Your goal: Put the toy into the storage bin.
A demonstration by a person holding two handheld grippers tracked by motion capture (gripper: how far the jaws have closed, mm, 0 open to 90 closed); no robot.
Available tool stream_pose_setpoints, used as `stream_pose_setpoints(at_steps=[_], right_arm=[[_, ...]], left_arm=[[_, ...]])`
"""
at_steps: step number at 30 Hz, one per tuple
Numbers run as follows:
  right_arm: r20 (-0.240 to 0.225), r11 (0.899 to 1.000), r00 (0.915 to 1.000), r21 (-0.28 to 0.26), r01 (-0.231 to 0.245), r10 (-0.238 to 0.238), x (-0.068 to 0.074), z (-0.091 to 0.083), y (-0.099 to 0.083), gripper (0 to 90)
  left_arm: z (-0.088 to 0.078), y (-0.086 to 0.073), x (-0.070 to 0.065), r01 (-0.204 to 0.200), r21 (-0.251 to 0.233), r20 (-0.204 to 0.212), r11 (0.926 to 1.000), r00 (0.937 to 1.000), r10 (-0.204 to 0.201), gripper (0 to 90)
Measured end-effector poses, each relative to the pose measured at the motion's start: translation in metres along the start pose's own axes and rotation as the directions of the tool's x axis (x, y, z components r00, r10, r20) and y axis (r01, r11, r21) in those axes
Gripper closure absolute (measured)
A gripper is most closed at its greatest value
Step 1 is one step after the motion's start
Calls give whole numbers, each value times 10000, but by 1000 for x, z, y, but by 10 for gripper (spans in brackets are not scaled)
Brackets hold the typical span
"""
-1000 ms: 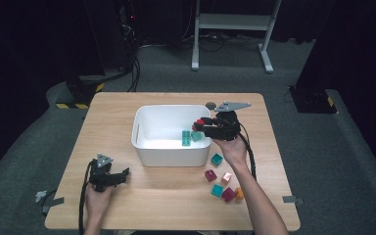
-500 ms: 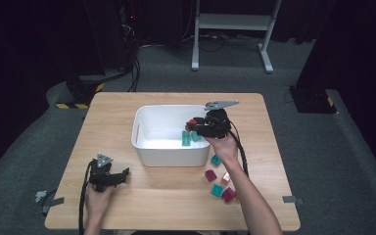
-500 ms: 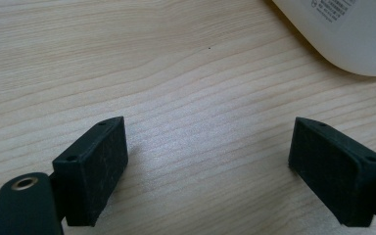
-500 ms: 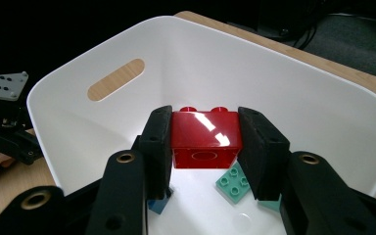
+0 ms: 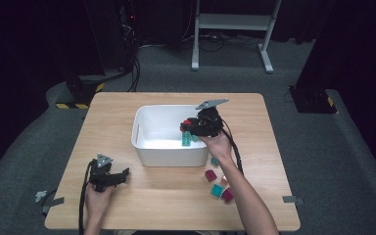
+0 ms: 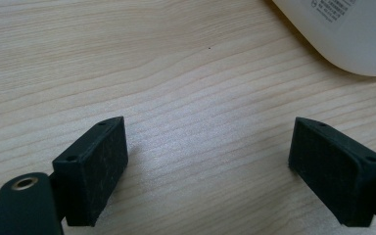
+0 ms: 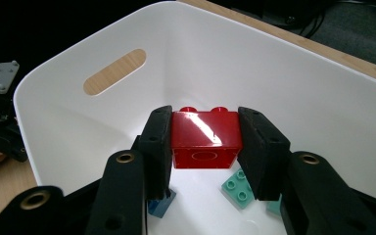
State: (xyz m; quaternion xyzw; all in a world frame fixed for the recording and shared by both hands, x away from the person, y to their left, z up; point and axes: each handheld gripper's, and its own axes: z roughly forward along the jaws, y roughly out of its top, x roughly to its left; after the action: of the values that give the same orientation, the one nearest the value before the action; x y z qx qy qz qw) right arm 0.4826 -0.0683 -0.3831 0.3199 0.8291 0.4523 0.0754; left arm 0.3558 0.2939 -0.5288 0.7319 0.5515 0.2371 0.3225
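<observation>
**Both hand-held grippers at work**

The right hand-held gripper (image 5: 190, 131) is hovering, forearm reaching forward, its jaws clamping something between them. The left hand-held gripper (image 5: 122, 174) is resting low, pointing sideways, its jaws standing wide apart and gripping nothing.

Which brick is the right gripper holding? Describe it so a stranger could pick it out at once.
Start at the white bin in the middle of the wooden table. Above its right side hangs the right gripper, and clamped between its black jaws is the red brick. It is the one red, glossy, two-studded block held in the air; the teal brick and blue brick lie on the bin floor below.
</observation>
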Motion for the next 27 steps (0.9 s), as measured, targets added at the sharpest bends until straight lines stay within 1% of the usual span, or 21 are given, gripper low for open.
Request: stream_pose_setpoints(at_steps=[4, 7, 8, 10, 12, 18, 21, 25, 27], right_arm=[[-32, 9999, 10000, 135, 46, -45, 0, 5, -1, 569], [-29, 9999, 9999, 85, 101, -101, 1, 6, -2, 474], [39, 9999, 9999, 37, 163, -163, 1, 6, -2, 452], [107, 9997, 9997, -52, 242, -241, 2, 4, -2, 421], [36, 9996, 9997, -164, 222, -222, 2, 1, -2, 399], [144, 9984, 9995, -501, 281, -274, 2, -11, -7, 373], [257, 9976, 9994, -645, 255, -239, 1, -21, -9, 364], [400, 9943, 9988, -1014, 331, -292, 1, -38, -11, 363], [489, 9934, 9983, -1085, 374, -323, 1, -44, -12, 363]], left_arm=[[0, 0, 0, 0, -2, 1, 10000, 10000, 0, 146], [0, 0, 0, 0, 1, 3, 10000, 10000, 0, 146], [0, 0, 0, 1, -1, 4, 10000, 10000, -1, 146], [0, 0, 0, -3, -3, -1, 10000, 10000, 3, 146], [0, 0, 0, 5, -4, 4, 10000, 10000, -5, 146], [0, 0, 0, 7, -12, -1, 10000, 10000, -7, 146], [0, 0, 0, 11, -17, -3, 10000, 10000, -11, 146], [0, 0, 0, 30, -26, 1, 10000, 10000, -30, 146], [0, 0, 0, 16, -20, -3, 10000, 10000, -16, 146]])
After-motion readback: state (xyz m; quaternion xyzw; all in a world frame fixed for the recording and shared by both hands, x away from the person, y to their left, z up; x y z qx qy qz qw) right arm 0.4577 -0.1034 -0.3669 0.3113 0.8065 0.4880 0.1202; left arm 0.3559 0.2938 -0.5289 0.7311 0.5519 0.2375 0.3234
